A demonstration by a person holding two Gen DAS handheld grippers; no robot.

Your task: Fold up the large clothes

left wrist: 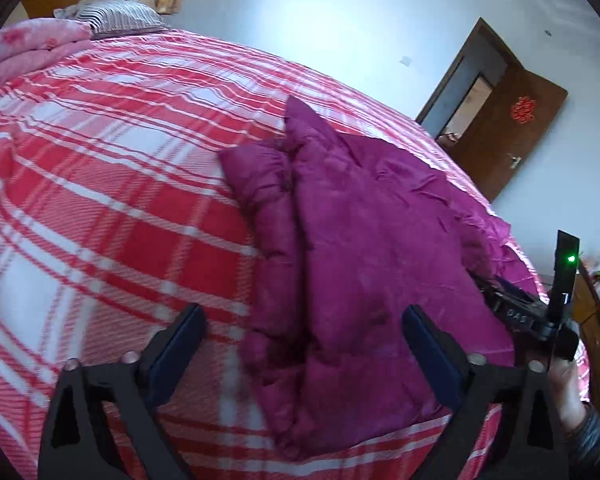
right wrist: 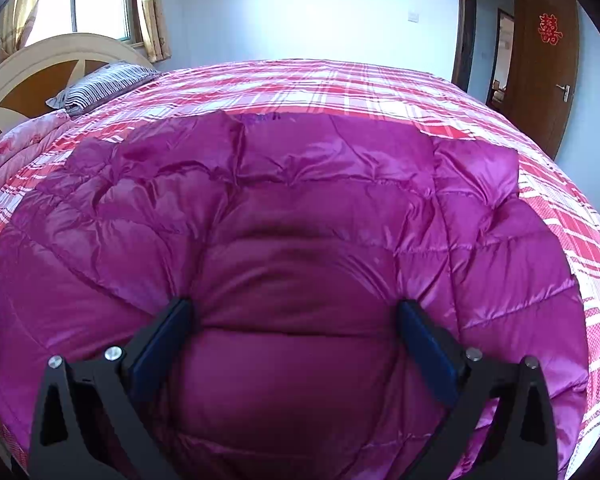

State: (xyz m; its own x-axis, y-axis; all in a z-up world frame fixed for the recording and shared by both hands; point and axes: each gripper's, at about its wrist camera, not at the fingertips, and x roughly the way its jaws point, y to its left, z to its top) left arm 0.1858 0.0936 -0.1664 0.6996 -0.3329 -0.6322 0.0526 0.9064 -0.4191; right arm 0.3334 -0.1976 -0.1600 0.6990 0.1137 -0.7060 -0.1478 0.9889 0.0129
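A magenta quilted down jacket lies spread on the red-and-white plaid bed cover. In the left wrist view one sleeve lies folded along its left side. My left gripper is open, its fingers straddling the jacket's near left edge just above it. My right gripper is open, its fingers pressed down into the jacket near its front edge, with puffy fabric bulging between them. The right gripper also shows at the right edge of the left wrist view.
A striped pillow and a pink folded quilt lie at the bed's head by a wooden headboard. A brown door stands open at the far right. The plaid cover extends beyond the jacket.
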